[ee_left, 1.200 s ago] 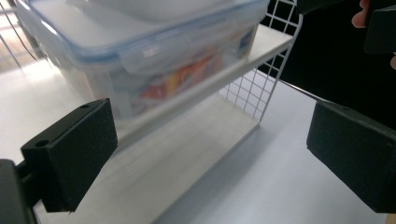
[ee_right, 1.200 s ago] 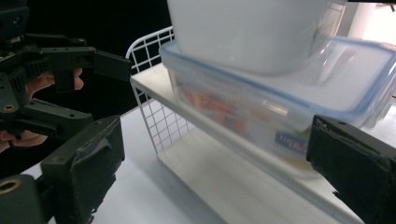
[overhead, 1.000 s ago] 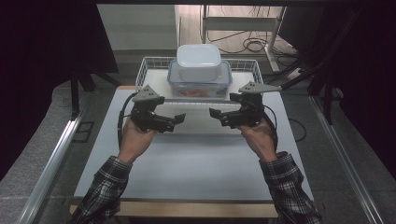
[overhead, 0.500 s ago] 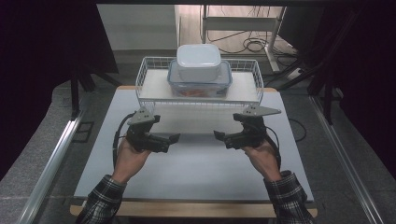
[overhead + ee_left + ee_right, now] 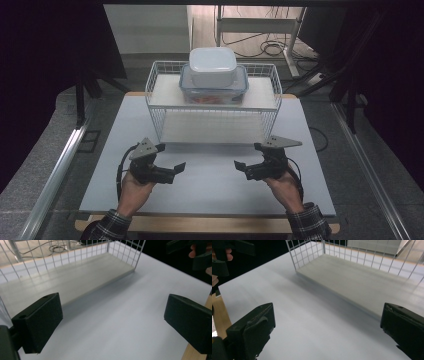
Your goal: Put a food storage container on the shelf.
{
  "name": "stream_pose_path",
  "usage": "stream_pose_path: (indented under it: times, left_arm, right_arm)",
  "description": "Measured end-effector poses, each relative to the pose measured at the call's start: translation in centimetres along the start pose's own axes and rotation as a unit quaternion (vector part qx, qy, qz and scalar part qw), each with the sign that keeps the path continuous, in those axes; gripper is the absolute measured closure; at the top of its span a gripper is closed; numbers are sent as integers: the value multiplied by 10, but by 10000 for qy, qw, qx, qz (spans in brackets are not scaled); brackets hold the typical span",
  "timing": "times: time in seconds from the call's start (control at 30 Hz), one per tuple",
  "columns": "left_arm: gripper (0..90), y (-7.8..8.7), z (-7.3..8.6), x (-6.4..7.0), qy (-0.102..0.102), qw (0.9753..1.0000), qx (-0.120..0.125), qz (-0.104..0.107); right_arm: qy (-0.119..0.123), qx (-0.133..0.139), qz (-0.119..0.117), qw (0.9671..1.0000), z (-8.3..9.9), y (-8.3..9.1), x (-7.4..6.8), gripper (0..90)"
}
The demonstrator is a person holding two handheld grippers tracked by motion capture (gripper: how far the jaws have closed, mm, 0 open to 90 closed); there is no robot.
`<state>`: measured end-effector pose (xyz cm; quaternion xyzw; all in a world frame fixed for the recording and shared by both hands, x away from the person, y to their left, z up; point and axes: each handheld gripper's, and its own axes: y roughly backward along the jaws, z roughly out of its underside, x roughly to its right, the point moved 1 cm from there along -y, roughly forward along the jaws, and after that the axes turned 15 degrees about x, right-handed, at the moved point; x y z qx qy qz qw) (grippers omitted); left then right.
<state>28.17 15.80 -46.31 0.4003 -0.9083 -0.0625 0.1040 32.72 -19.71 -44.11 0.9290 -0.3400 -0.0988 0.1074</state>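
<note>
**Both grippers pulled back, stack left on the rack**

Both of my grippers have come away from the wire rack (image 5: 212, 102) over the last second. A second ago they sat close up against its front edge, right below the two stacked containers; now they hang low over the near part of the white table (image 5: 210, 180), well apart from the rack and from each other. My left gripper (image 5: 172, 169) sits at about 7 o'clock on the table, my right gripper (image 5: 241, 168) at about 5 o'clock, and their tips point inward toward one another.

Neither one carries anything. In the left gripper view the two black jaws stand wide apart with only bare table and the lower shelf (image 5: 67, 280) of the rack between them. The right gripper view shows the same: jaws spread, nothing held, the shelf (image 5: 362, 282) ahead and empty.

The stack has not moved. The white box (image 5: 212, 66) rests on top of the clear lidded container (image 5: 214, 89), which stands on the upper level of the rack at 12 o'clock, with something reddish showing through its wall.

I judge this retreat as the close of a placing step: the stack is set down, both jaws are released, and my hands are backing off to a rest position. If more work follows, I would have to reach forward to 12 o'clock again.
</note>
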Motion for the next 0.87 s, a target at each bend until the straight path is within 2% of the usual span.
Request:
stream_pose_path:
  times: [0.3,0.47,0.6,0.7,0.77,0.87]
  left_arm:
    - [19,4,40,1,45,9993,-350,-113]
    - [22,3,55,5,-110,9979,-628,-99]
    - [22,-3,71,9,-213,9946,-1016,-47]
    - [21,-9,79,12,-451,9894,-1376,-60]
    - [20,-12,81,14,-562,9874,-1476,-61]
    - [15,-13,81,14,-569,9877,-1458,-55]
  right_arm:
    - [-34,-196,119,9997,31,10,-1,0]
    - [-31,-301,133,9995,46,11,-3,0]
    - [-19,-504,166,9986,59,11,-2,0]
    - [-91,-637,177,9978,67,10,0,0]
    - [-118,-702,223,9972,70,9,1,0]
    - [-132,-740,262,9968,70,9,3,0]
